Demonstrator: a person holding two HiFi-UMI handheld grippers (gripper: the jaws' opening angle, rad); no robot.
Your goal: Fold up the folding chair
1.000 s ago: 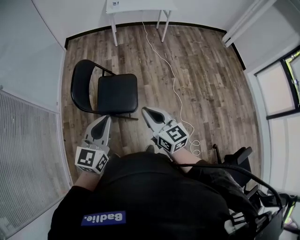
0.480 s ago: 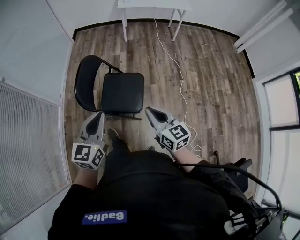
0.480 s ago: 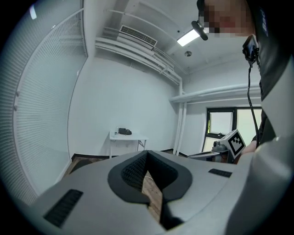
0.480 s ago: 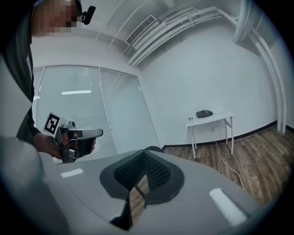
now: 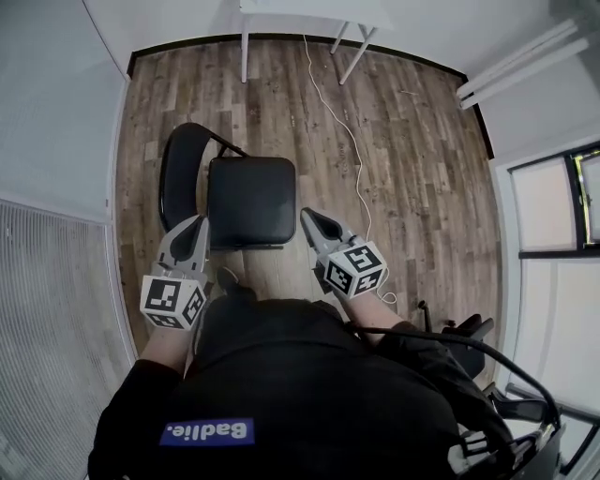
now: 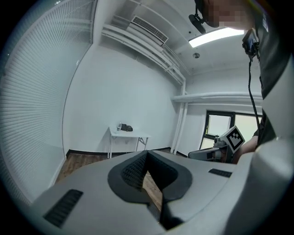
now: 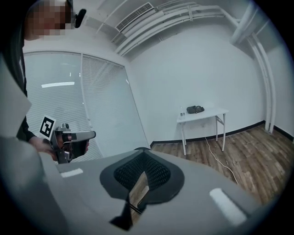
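In the head view the table [image 5: 309,7] is cut off by the top edge; only two legs and a strip of its top show. The chair [image 5: 248,199] hides most of its own legs under the seat, and the left gripper [image 5: 199,225] covers the lower end of its backrest. The white cable [image 5: 342,122] passes partly behind the right gripper [image 5: 307,217]. In both gripper views the gripper's own grey body blocks the floor in front, so the chair cannot be made out. The dark things [image 7: 195,109] on the table are too small to tell.

The chair [image 5: 248,199] is black. The floor [image 5: 422,169] is brown with wood stripes. The left claw [image 5: 200,223] and right claw [image 5: 307,216] are grey, with black-and-white square marks.
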